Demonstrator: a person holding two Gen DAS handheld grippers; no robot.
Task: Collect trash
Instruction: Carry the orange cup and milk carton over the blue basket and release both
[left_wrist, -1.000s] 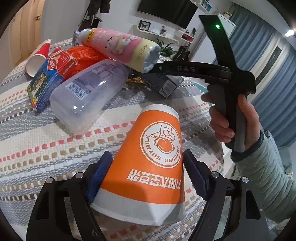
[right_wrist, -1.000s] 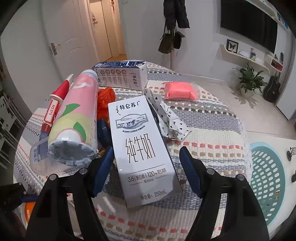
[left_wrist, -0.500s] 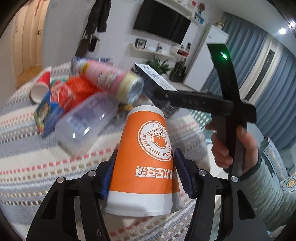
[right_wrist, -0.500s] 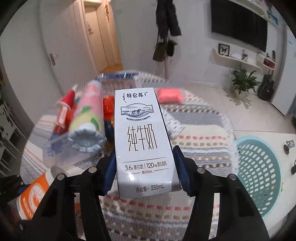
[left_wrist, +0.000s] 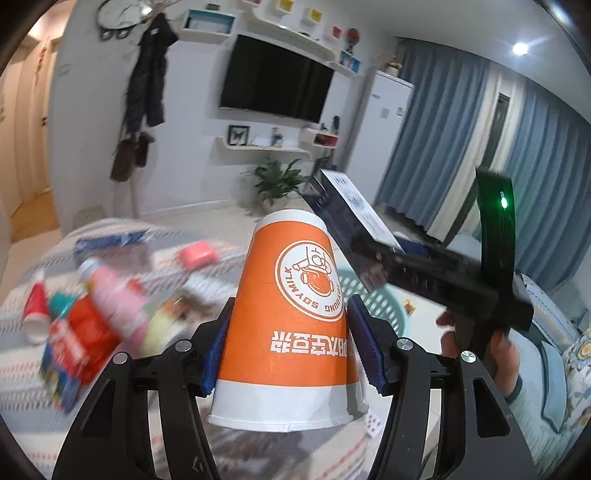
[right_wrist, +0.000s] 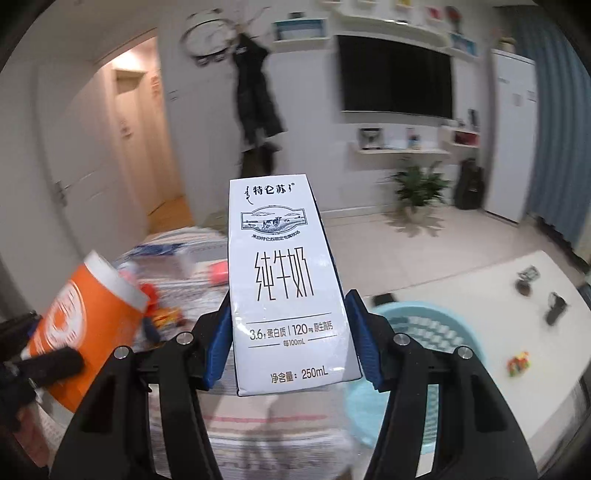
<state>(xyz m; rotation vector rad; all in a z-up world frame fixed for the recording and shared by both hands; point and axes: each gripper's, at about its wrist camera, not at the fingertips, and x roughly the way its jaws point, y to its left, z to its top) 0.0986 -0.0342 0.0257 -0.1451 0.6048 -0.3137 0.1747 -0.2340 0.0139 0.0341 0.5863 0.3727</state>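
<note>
My left gripper (left_wrist: 291, 347) is shut on an orange and white soy milk paper cup (left_wrist: 291, 310), held upside down above the table. My right gripper (right_wrist: 288, 339) is shut on a white 250 mL milk carton (right_wrist: 280, 280), lifted off the table. The right gripper with its carton (left_wrist: 351, 218) shows at the right of the left wrist view. The cup (right_wrist: 85, 325) shows at the left of the right wrist view. A light blue laundry-style basket (right_wrist: 436, 321) stands on the floor beside the table, below and right of the carton.
On the striped tablecloth (left_wrist: 22, 373) lie a pink bottle (left_wrist: 114, 299), a red cup (left_wrist: 33, 314), a red packet (left_wrist: 85, 339), a pink pack (left_wrist: 197, 253) and a blue and white box (left_wrist: 110, 240). Small items lie on the floor (right_wrist: 519, 363).
Both grippers closed on their items, the left on the cup and the right on the carton, and lifted them off the table. Both views now tilt up toward the room.
</note>
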